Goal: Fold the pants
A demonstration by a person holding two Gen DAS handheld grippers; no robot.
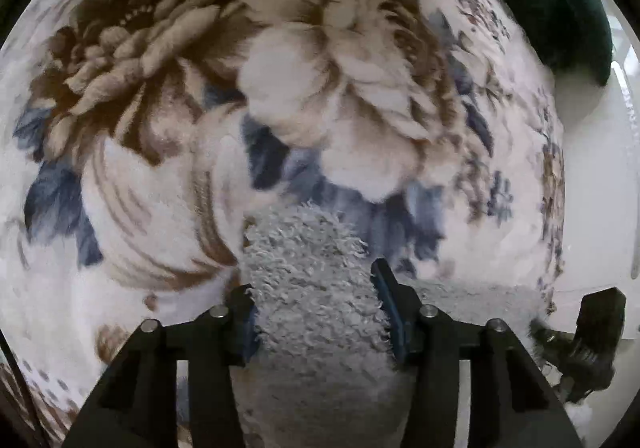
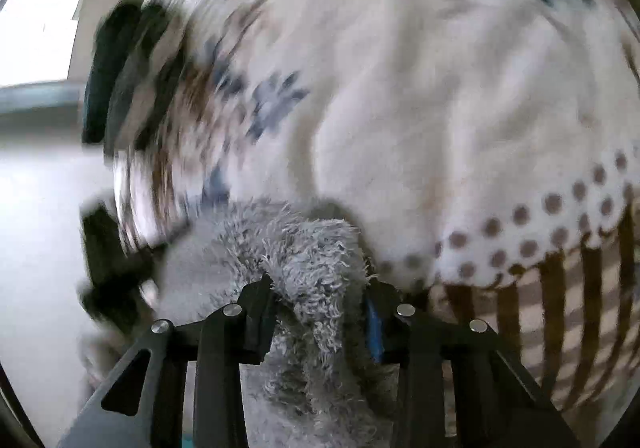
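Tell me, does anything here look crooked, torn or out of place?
Nothing looks damaged or spilled. The fuzzy grey pants are bunched thickly between the fingers of the left gripper and the right gripper, over a floral blanket. The right view is blurred.

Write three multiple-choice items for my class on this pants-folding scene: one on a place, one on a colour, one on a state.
1. Where does the dotted border of the floral blanket show in the right wrist view?
A. lower right
B. upper left
C. top centre

2. What colour are the fluffy pants?
A. red
B. grey
C. yellow

3. What is the left hand-held gripper doing?
A. hanging open over a bare floor
B. clamped on a spoon
C. closed on the fluffy fabric

Answers: 1 A, the dots run along the lower right edge. 2 B, the pile is grey in both views. 3 C, both pads press into the fabric bunched between them.
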